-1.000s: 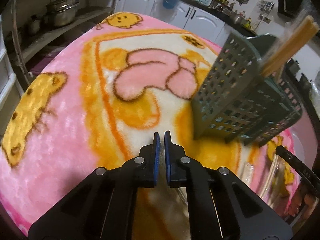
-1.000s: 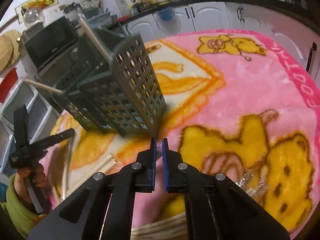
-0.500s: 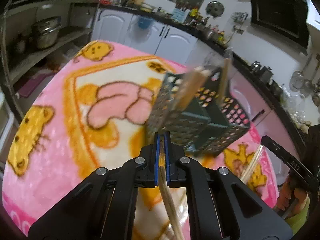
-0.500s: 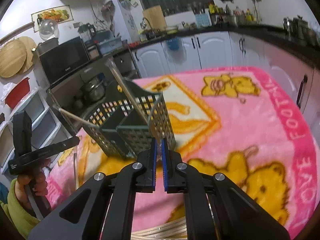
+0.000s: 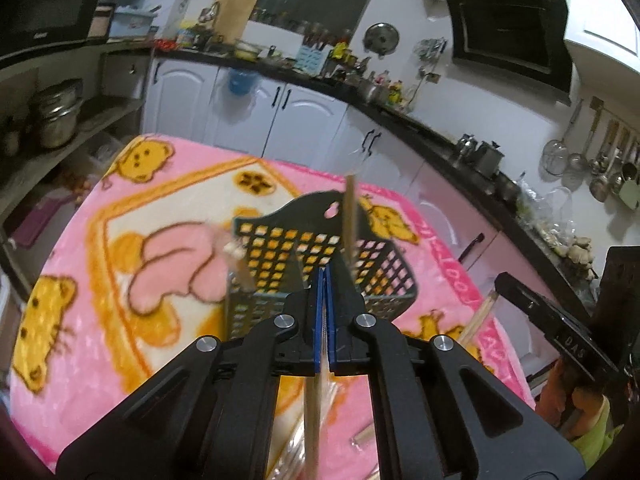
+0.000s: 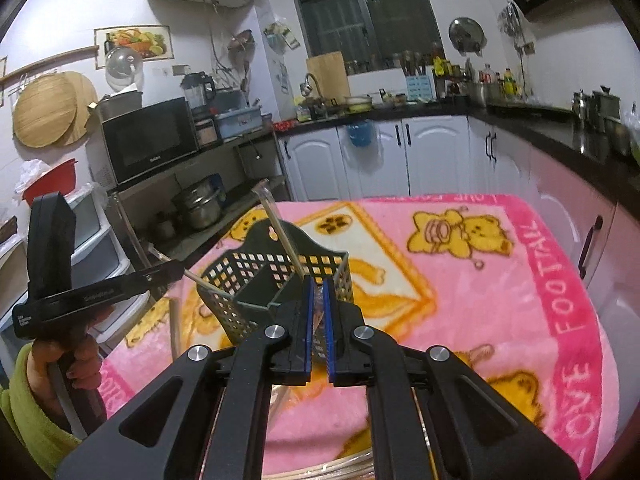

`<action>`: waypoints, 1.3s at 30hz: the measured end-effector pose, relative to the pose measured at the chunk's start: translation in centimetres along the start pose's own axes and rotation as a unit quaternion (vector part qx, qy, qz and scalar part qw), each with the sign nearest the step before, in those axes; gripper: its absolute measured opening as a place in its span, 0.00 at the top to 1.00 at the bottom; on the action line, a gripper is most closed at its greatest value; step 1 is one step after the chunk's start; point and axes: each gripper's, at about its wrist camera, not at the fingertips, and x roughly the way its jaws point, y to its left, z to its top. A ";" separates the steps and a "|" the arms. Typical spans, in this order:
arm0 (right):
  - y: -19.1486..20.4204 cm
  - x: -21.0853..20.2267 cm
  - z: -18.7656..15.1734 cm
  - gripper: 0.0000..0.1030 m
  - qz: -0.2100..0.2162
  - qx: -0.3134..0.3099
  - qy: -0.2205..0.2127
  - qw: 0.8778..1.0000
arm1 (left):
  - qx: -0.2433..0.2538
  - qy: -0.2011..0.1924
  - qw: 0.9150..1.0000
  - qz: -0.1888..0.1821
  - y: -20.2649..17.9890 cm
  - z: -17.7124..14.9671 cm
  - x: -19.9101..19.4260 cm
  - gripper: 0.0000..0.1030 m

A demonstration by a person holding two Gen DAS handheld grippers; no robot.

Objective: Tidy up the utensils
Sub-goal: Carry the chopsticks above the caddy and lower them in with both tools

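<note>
A dark green perforated utensil caddy (image 5: 320, 256) (image 6: 256, 280) stands on the pink cartoon blanket (image 5: 100, 280). A wrapped chopstick pair (image 5: 350, 216) (image 6: 280, 236) stands in it. My left gripper (image 5: 324, 280) is shut on a wrapped pair of wooden chopsticks (image 5: 312, 420), held above and before the caddy. From the right wrist view the left gripper (image 6: 176, 272) holds it by the caddy's left rim. My right gripper (image 6: 316, 296) is shut on a clear-wrapped chopstick pair (image 6: 318, 312) just before the caddy.
More wrapped chopsticks (image 5: 476, 320) lie on the blanket at the lower right in the left wrist view. White cabinets (image 6: 380, 156) and a dark countertop (image 6: 560, 132) ring the table. A shelf with steel pots (image 5: 56, 116) is at the left.
Both grippers have risen well above the blanket, each lifting a wrapped chopstick pair. The caddy now appears lower and farther in both views.
</note>
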 end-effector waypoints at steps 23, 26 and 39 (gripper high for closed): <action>1.9 -2.9 2.7 0.95 0.012 -0.032 -0.046 0.998 | 0.044 -0.040 0.997 -0.059 -5.0 3.4 -1.2 1.00; 2.3 -3.4 3.2 0.96 0.015 -0.040 -0.055 0.998 | 0.047 -0.044 0.996 -0.065 -5.4 3.7 -1.3 1.00; 3.9 -4.4 5.9 0.95 0.023 -0.053 -0.095 0.994 | 0.069 -0.078 0.992 -0.073 -6.9 6.1 -2.6 1.00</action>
